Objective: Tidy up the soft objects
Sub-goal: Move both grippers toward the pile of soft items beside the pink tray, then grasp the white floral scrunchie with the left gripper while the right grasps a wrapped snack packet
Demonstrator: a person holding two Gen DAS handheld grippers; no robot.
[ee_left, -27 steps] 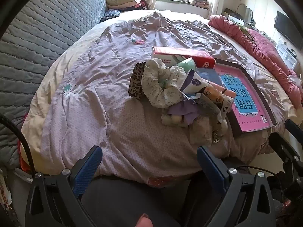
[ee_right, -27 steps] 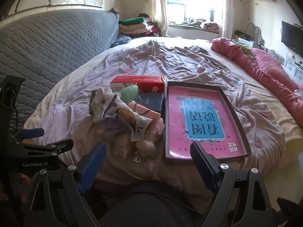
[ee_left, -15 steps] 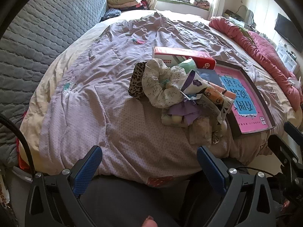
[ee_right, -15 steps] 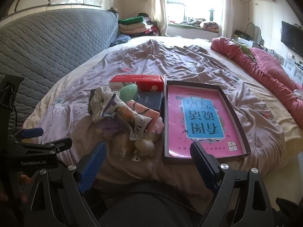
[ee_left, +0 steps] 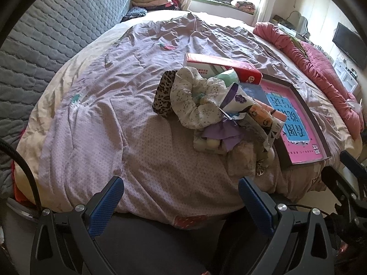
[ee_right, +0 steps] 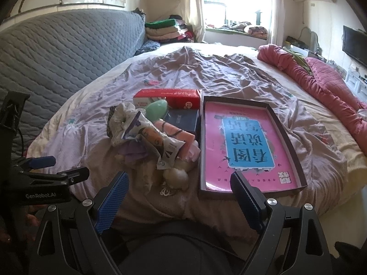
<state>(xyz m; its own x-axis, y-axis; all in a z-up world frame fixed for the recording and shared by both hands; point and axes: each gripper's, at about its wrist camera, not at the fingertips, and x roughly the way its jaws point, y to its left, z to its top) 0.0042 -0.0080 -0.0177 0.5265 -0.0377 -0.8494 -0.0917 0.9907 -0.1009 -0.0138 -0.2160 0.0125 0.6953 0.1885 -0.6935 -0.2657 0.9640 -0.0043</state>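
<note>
- Pile of soft objects (ee_left: 213,112) lay well ahead of the left gripper (ee_left: 181,197), nearer its right finger.
- Pile was jumbled (floral scrunchie (ee_left: 195,98) uppermost).
- Both the left and the right gripper (ee_right: 180,189) stood wide, empty.

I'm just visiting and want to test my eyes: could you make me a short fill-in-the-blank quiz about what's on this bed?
1. The shallow box lid lined in pink holds ____ of the soft things.
2. The red carton lies ____ the pile of soft things, toward the window.
3. Both the left gripper and the right gripper are ____ and hold nothing.

Missing words: none; behind; open
</note>
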